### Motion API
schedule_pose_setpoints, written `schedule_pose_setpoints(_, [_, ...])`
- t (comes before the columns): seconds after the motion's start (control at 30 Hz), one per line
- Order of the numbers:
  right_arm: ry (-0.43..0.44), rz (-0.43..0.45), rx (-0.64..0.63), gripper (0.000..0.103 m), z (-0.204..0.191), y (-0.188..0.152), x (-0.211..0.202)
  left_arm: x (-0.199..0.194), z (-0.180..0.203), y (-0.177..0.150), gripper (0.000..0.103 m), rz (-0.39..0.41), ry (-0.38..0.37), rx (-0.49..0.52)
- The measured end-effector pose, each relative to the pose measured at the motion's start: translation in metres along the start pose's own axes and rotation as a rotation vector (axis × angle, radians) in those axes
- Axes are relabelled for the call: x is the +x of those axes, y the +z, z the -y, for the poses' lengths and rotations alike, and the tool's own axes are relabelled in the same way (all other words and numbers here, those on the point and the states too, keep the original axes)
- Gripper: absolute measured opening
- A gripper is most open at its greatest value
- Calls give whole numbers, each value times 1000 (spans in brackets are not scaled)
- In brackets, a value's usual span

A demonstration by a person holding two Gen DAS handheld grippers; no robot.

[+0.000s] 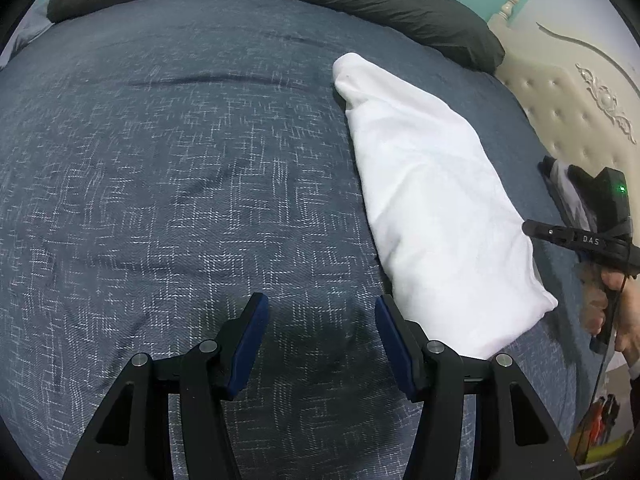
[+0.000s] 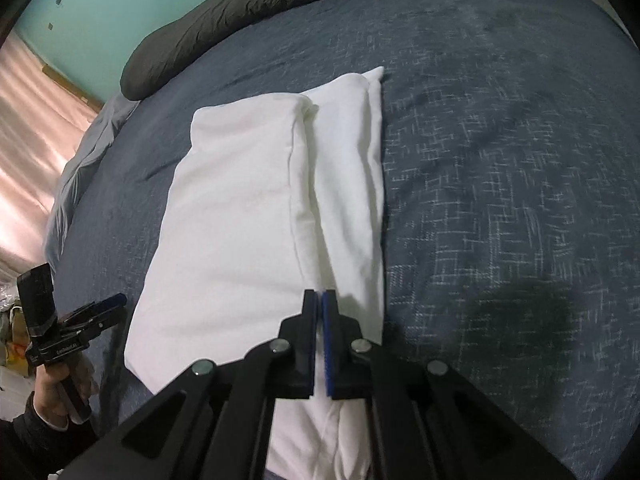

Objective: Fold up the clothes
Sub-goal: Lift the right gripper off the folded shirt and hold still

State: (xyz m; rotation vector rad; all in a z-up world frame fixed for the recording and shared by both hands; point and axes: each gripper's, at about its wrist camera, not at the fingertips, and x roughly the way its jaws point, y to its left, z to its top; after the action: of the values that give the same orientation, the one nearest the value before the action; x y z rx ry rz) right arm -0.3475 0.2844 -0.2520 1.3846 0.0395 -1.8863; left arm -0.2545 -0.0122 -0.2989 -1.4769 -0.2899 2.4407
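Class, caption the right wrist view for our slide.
Shut right gripper over a folded white garment on a blue bedspread.

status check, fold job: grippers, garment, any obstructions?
Left gripper open over bare bedspread. Right gripper shut above white folded garment; pinch on cloth unclear. Nothing in the way.

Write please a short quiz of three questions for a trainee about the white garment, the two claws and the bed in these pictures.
1. True or false: the left claw is shut on the white garment.
2. On what does the garment lie? A) wooden table B) blue bedspread C) floor
3. Fill in: the fingers of the right claw stand ____ together.

Key: 1 false, it is open over the bedspread; 2 B; 3 closed, above the garment's middle crease, whether they pinch cloth cannot be told.
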Motion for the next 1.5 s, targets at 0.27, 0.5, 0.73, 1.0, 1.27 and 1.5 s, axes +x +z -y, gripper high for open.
schedule_pose_setpoints(0.27, [64,-45,65,9,2,-7,-9,-1,1,0,59,0,-6,1])
schedule_pose_setpoints(0.5, [48,-117,65,12,1,-35,-23,-2,6,0,59,-3,-16,12])
schedule_pose_setpoints(0.73, [50,-144,81,12,4,-57,-25,0,11,-1,60,-8,-15,23])
schedule_pose_setpoints(1.0, [47,-137,67,3,5,-69,-26,-1,11,-2,60,-7,-8,19])
schedule_pose_setpoints(1.27, [30,-143,78,2,12,-82,-24,-2,12,-4,60,-8,-8,19])
schedule_pose_setpoints(1.5, [36,-131,94,2,14,-84,-24,-3,6,-2,60,42,63,-124])
